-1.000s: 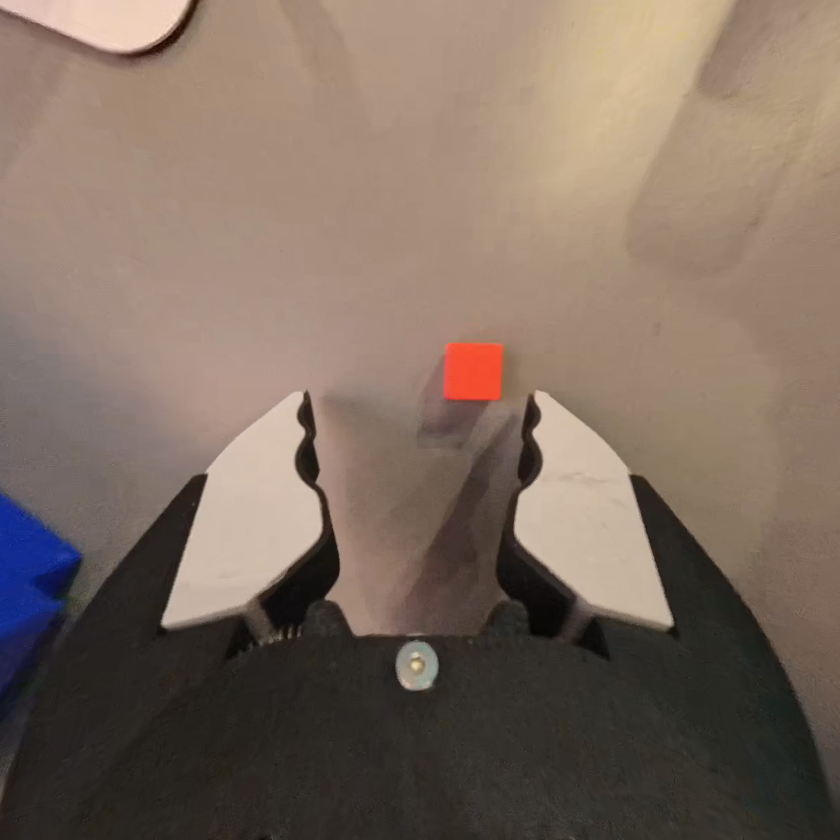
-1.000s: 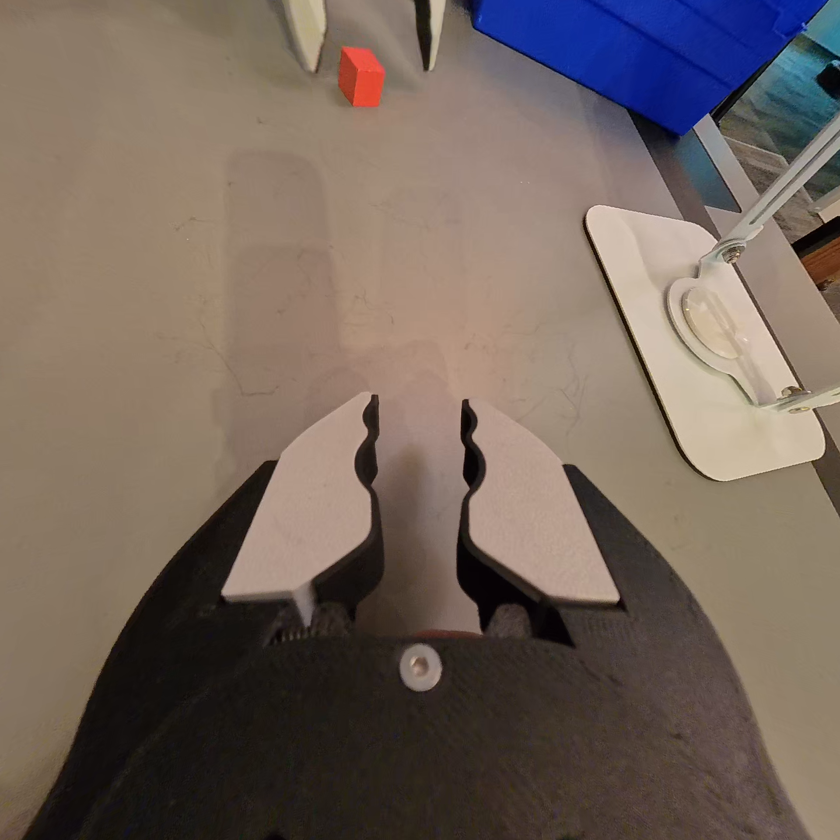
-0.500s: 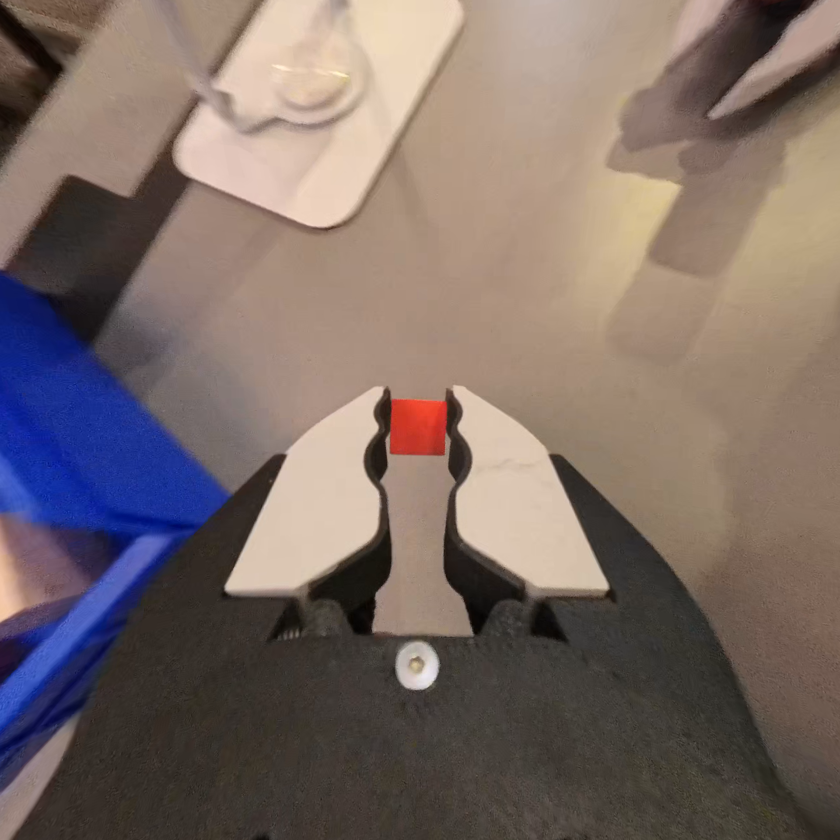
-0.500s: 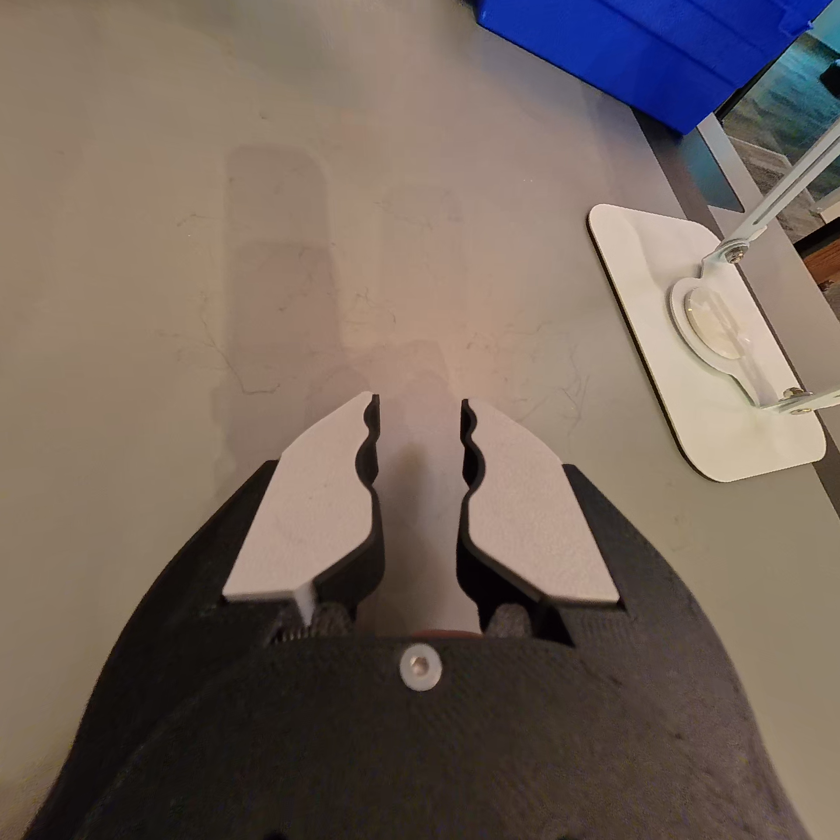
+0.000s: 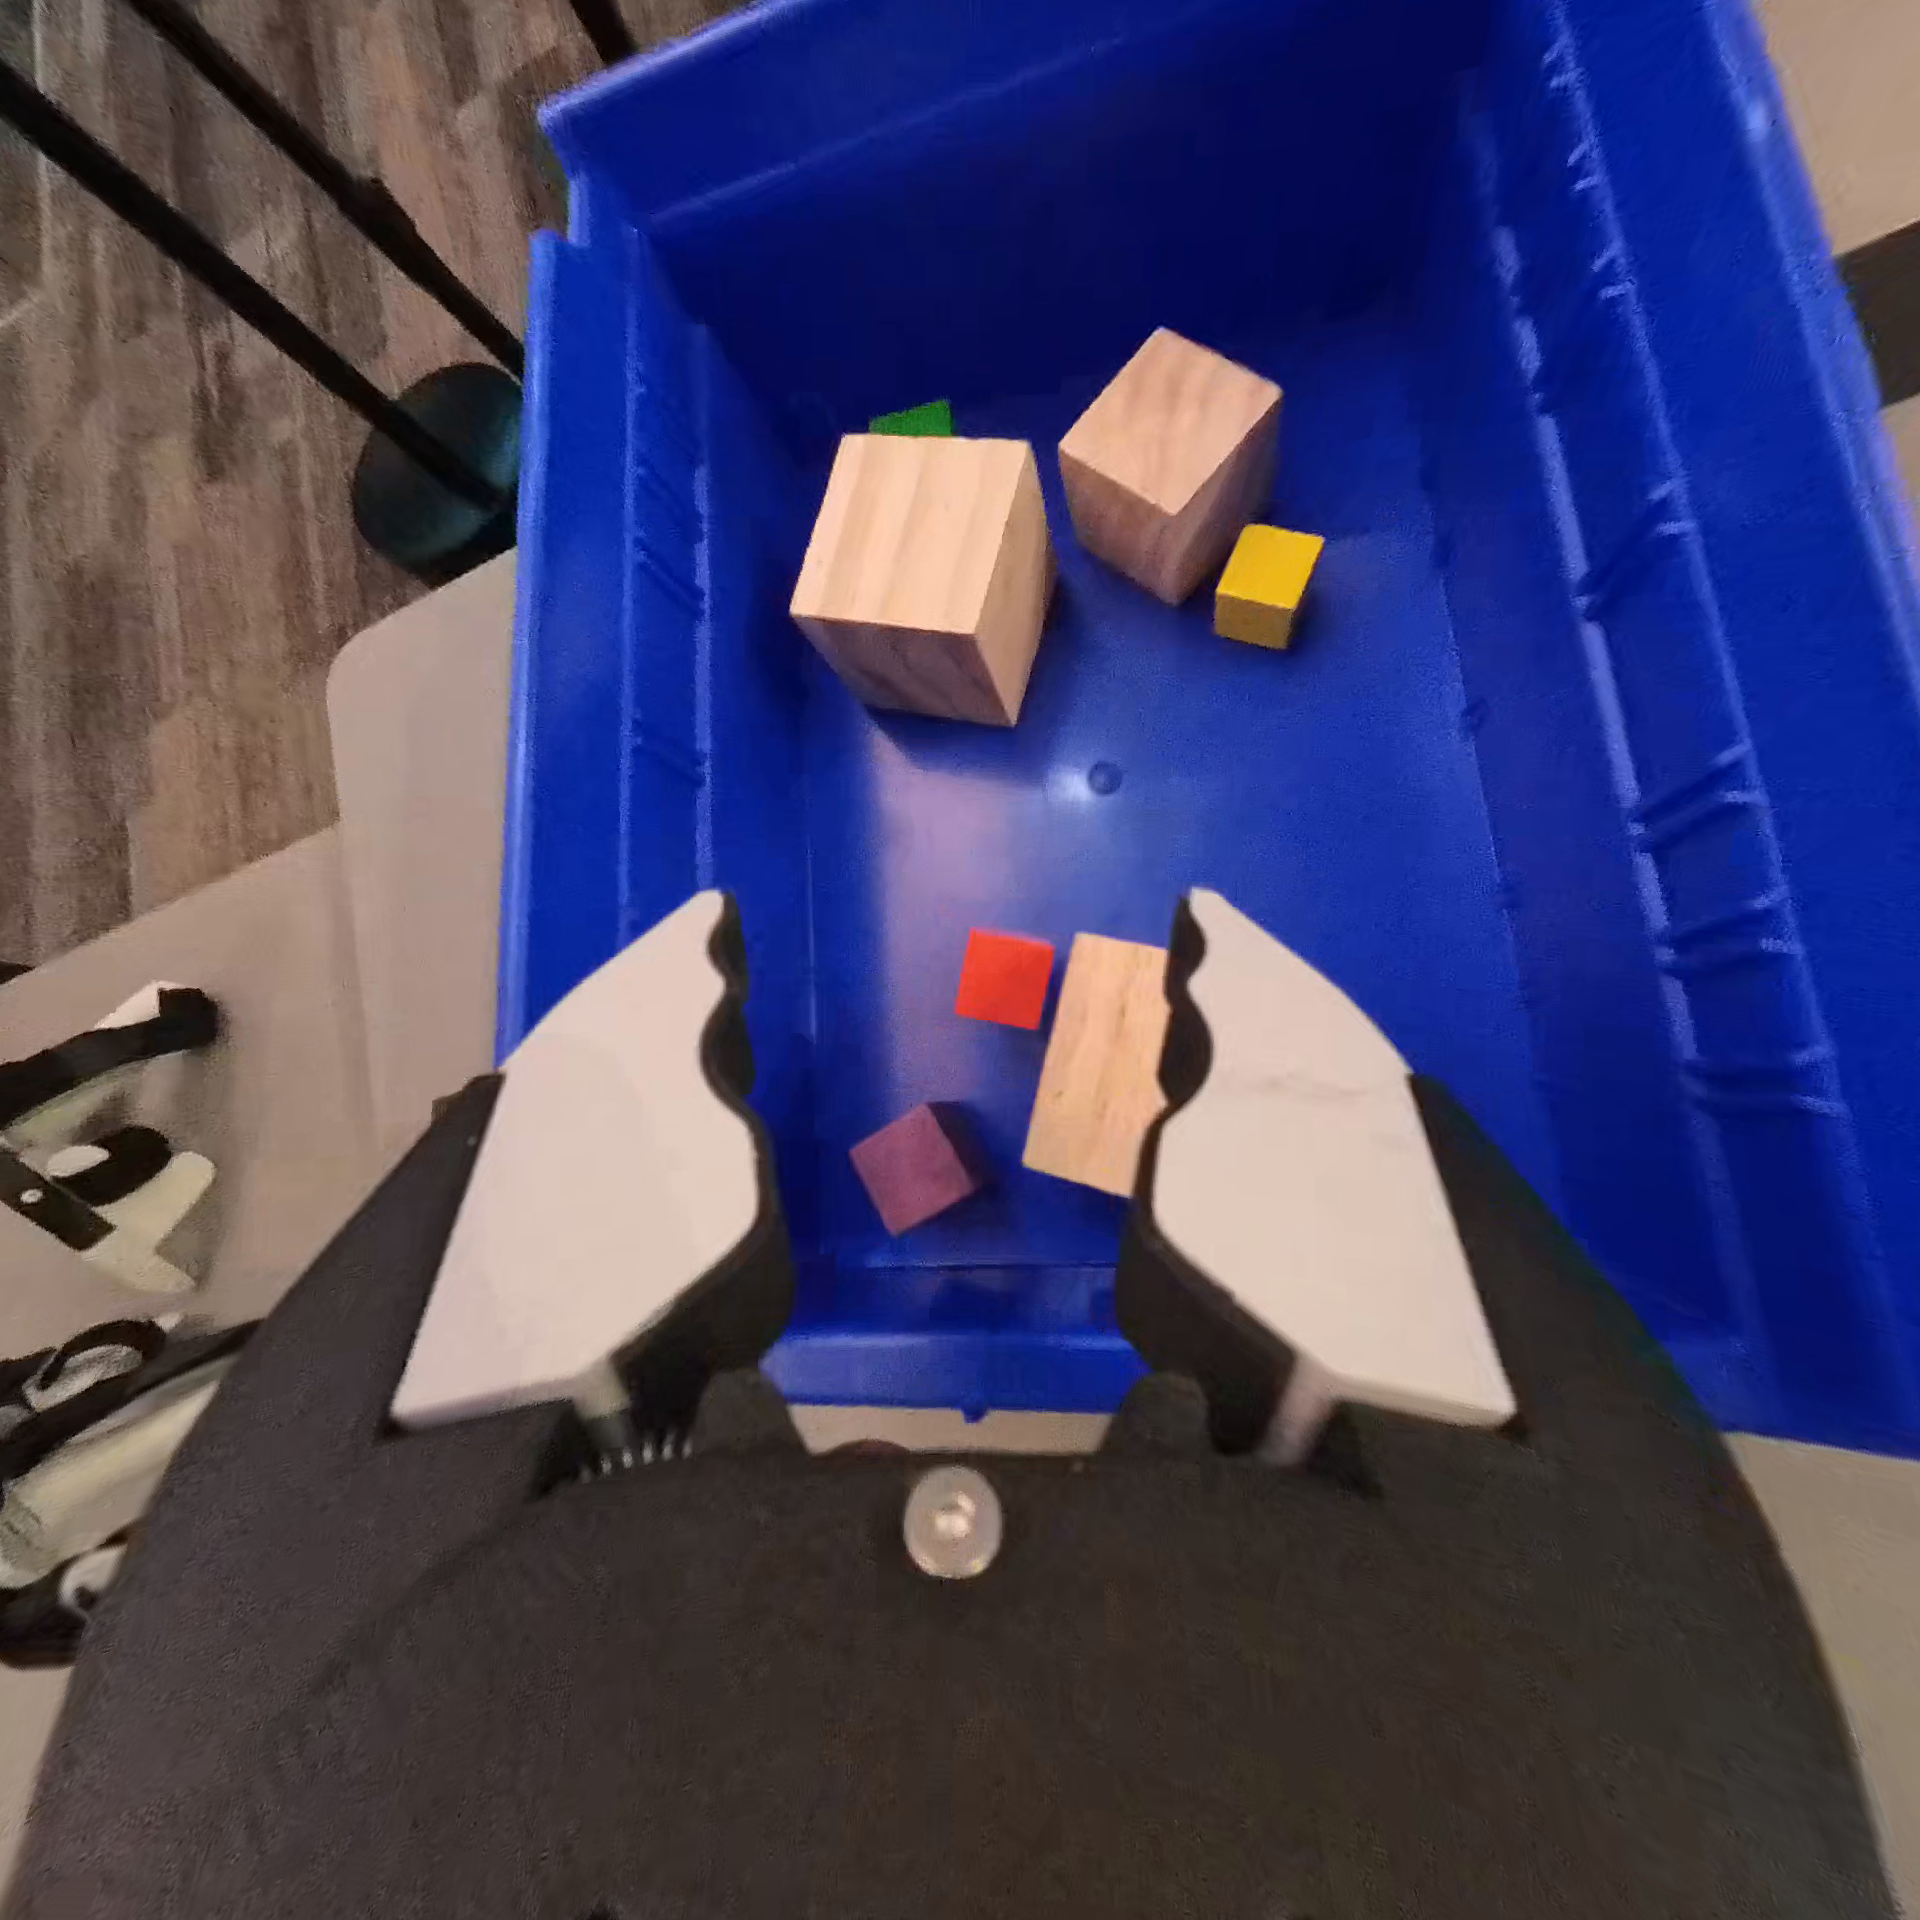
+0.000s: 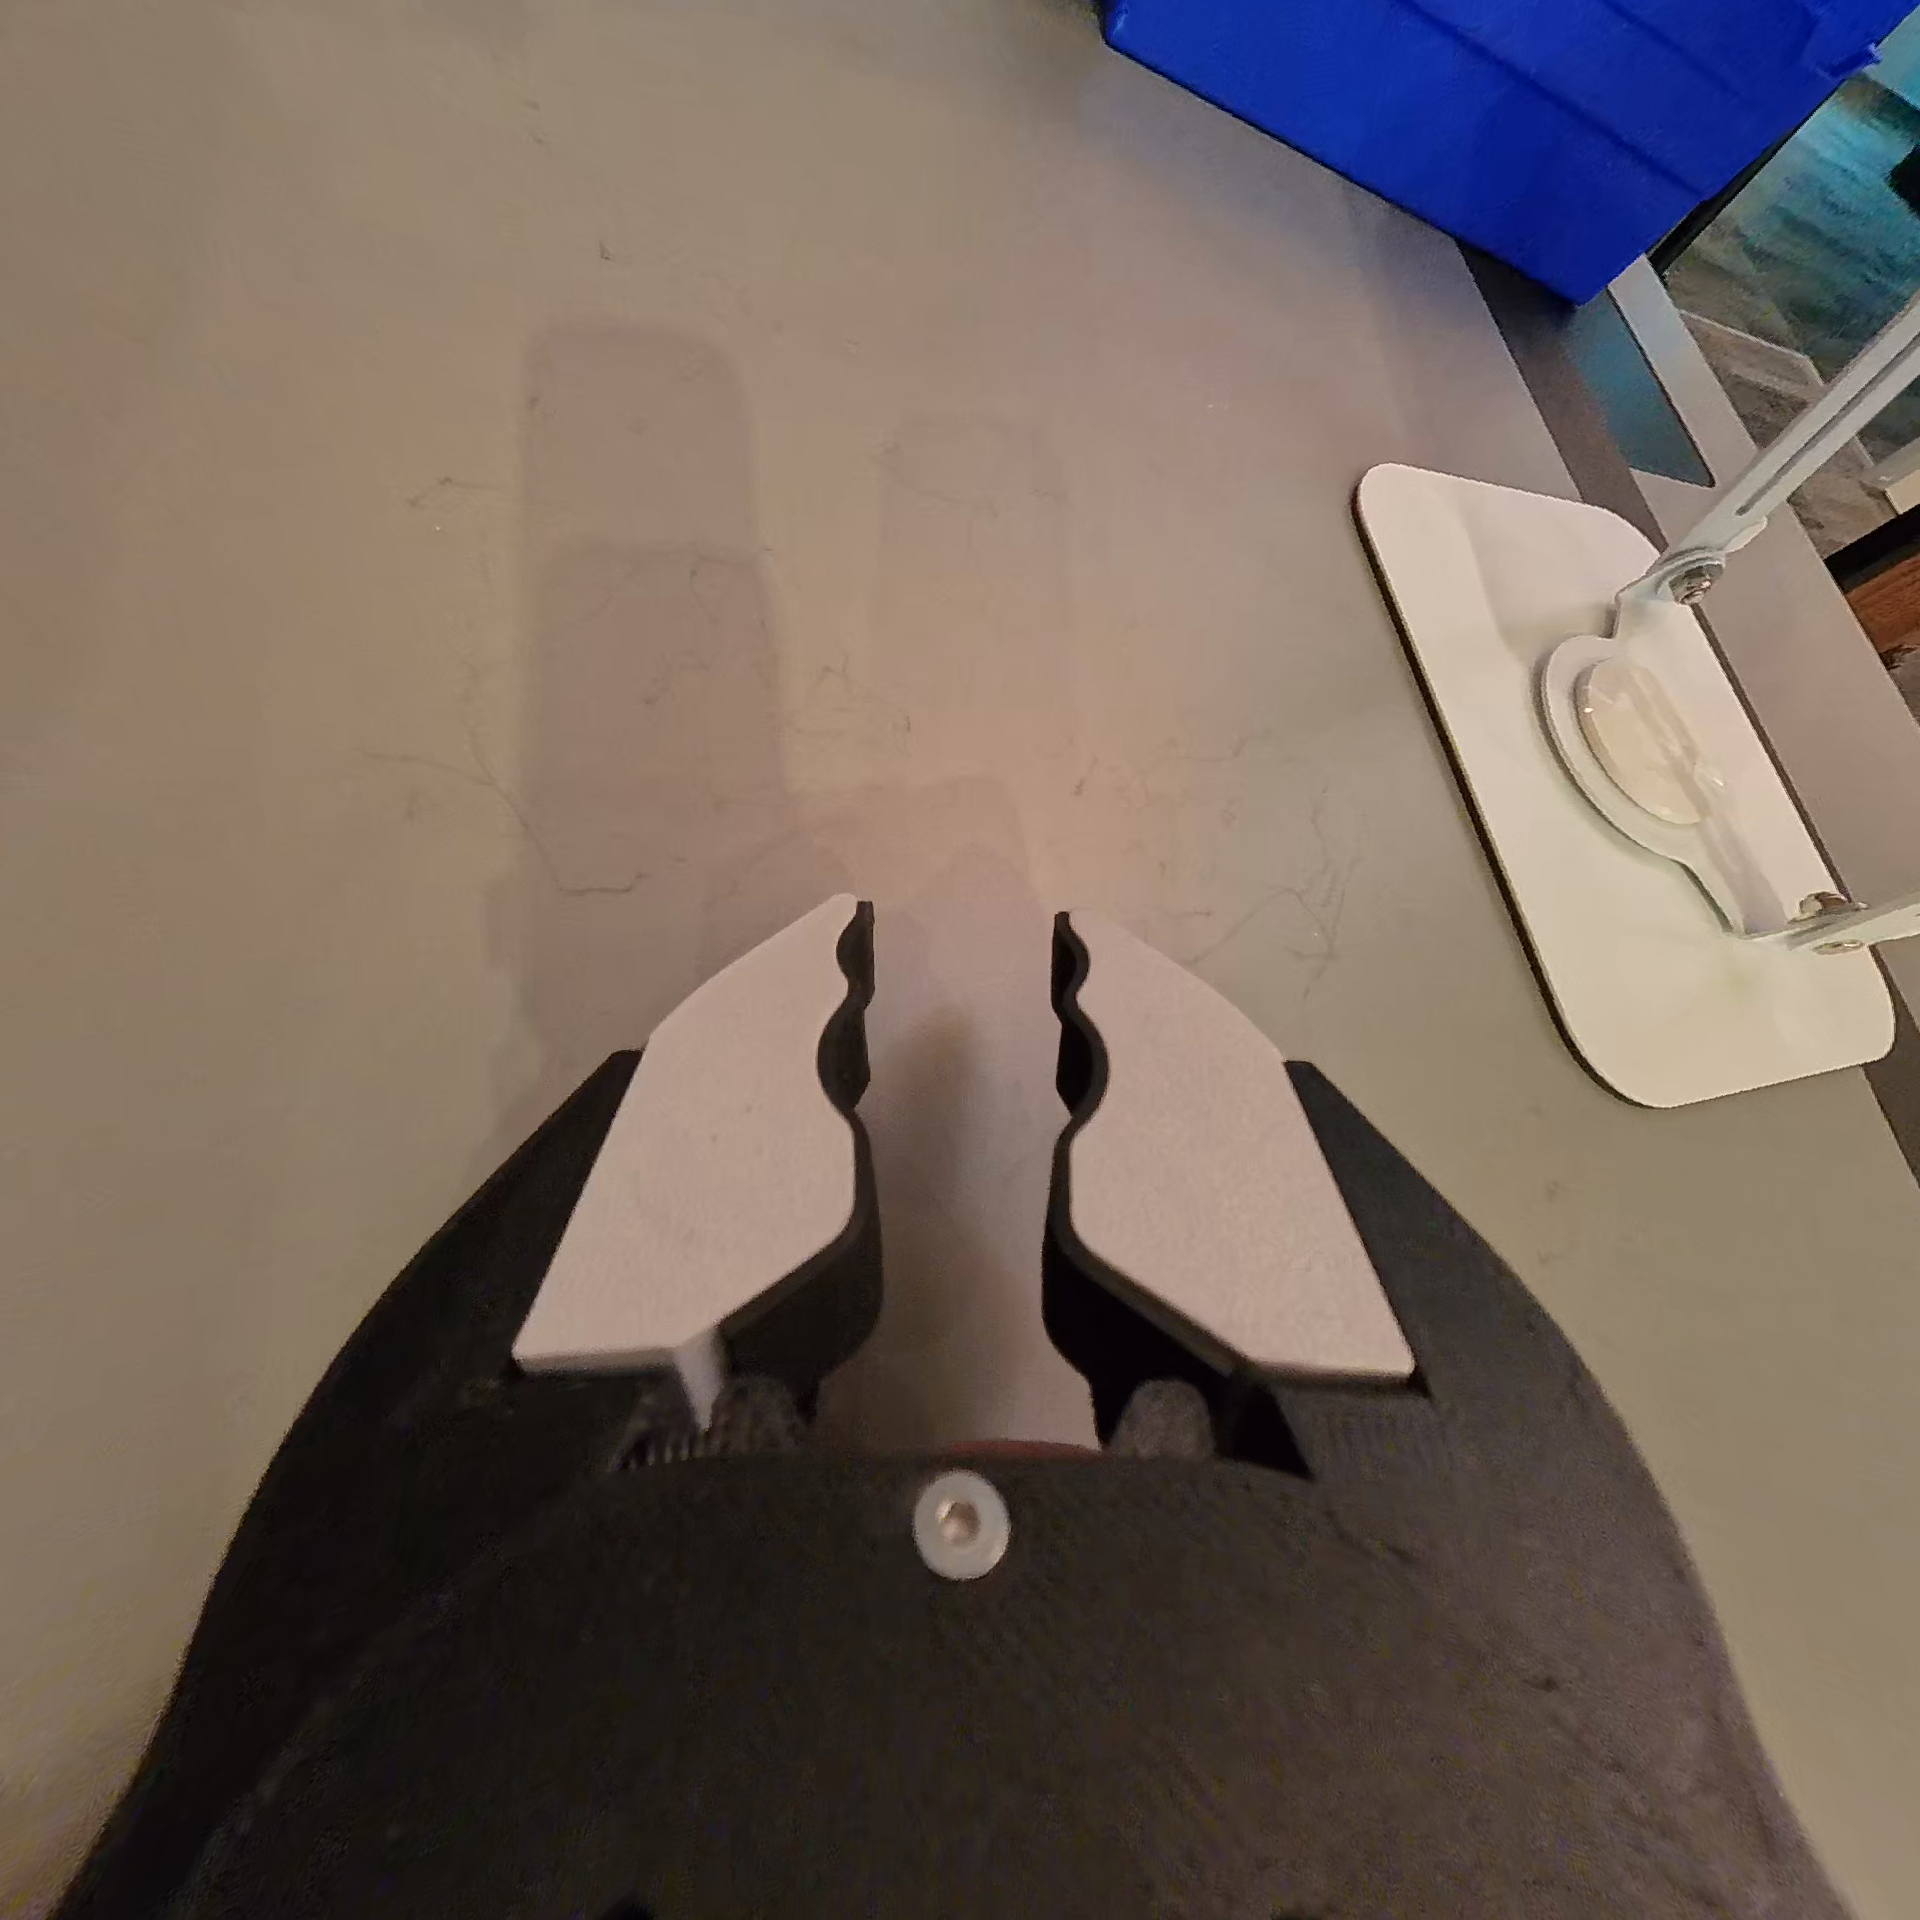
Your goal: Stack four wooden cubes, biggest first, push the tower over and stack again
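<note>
While the left gripper (image 5: 956,914) hangs spread and empty over the blue bin (image 5: 1704,727), the red cube (image 5: 1004,978) lies on the bin floor between its fingertips; right gripper (image 6: 964,920) parted, empty.

A white stand base (image 6: 1475,665) rests near a blue bin (image 6: 1507,135).

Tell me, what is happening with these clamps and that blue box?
A person holds two grippers. The left gripper hangs over the blue bin, jaws open and empty, above a small red cube lying loose inside with other wooden blocks. The right gripper waits over the table, jaws apart, holding nothing. No tower stands.
</note>
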The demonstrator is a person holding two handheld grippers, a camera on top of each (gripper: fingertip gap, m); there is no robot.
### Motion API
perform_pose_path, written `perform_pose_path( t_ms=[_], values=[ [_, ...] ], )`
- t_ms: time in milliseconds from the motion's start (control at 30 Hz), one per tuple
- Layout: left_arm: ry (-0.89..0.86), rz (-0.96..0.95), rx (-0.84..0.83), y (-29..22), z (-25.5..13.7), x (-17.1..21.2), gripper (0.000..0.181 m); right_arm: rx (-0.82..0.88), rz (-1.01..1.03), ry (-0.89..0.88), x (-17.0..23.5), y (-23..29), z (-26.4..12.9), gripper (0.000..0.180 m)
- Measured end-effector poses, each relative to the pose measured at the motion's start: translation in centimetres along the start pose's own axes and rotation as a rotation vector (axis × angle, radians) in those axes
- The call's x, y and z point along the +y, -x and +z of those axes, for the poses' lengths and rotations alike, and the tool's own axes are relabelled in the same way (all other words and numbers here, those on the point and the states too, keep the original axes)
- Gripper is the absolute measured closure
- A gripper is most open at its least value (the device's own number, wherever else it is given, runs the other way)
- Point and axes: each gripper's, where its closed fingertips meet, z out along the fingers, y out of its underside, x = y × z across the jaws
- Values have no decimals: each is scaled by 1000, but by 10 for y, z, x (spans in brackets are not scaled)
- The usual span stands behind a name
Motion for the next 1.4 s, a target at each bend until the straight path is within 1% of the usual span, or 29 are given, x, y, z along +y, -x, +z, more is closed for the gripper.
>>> perform_pose_path(
  t_ms=[33,100,167,200,300,367,400,433,533,600,667,733,800,833,900,967,1033,1067,1100,1167,1233,1300,1400],
  values=[
    [-23,0,3,-3,-4,-2,105,-1,-4,1,0,0,0,147],
    [-94,21,9,-18,-27,-12,109,-5,-14,1,0,1,1,147],
    [-202,54,47,-51,-66,-30,116,-12,-23,-1,0,3,0,148],
    [-270,97,84,-77,-87,-42,120,-19,-29,-2,-1,5,0,148],
    [-425,277,211,-183,-141,-69,125,-79,-60,-21,-5,19,-2,150],
    [-450,423,303,-262,-160,-75,128,-146,-106,-47,-10,36,-4,152],
    [-482,475,372,-305,-168,-80,127,-187,-135,-63,-13,46,-6,154],
    [-497,537,480,-352,-174,-79,128,-221,-160,-78,-16,55,-8,155],
    [-490,695,675,-471,-169,-78,118,-327,-223,-130,-23,82,-19,157],
    [-483,774,769,-533,-155,-81,111,-399,-253,-163,-25,99,-28,158],
    [-491,802,898,-590,-142,-89,107,-455,-278,-183,-26,112,-36,158],
    [-476,858,918,-635,-117,-98,95,-491,-293,-203,-28,121,-42,157],
    [-465,934,1007,-681,-102,-96,91,-505,-308,-204,-26,126,-45,157],
    [-451,948,1014,-699,-93,-96,83,-510,-313,-205,-26,128,-46,157],
    [-382,957,1028,-728,-76,-92,72,-512,-315,-208,-26,129,-48,158],
    [-346,981,1056,-748,-68,-86,71,-512,-317,-208,-25,130,-49,158],
    [-289,982,1120,-759,-64,-80,82,-513,-322,-205,-24,131,-49,158],
    [-254,992,1159,-763,-62,-75,96,-514,-325,-202,-24,132,-49,158],
    [-212,991,1203,-764,-63,-73,116,-515,-328,-199,-23,132,-49,158],
    [-209,983,1247,-767,-68,-73,119,-513,-327,-198,-23,132,-49,158],
    [-225,1013,1240,-765,-71,-68,120,-513,-324,-199,-24,131,-49,158],
    [-240,977,1264,-756,-81,-64,120,-511,-323,-199,-24,131,-49,158],
    [-268,932,1201,-712,-96,-59,120,-509,-317,-202,-24,129,-49,159]
  ],
)
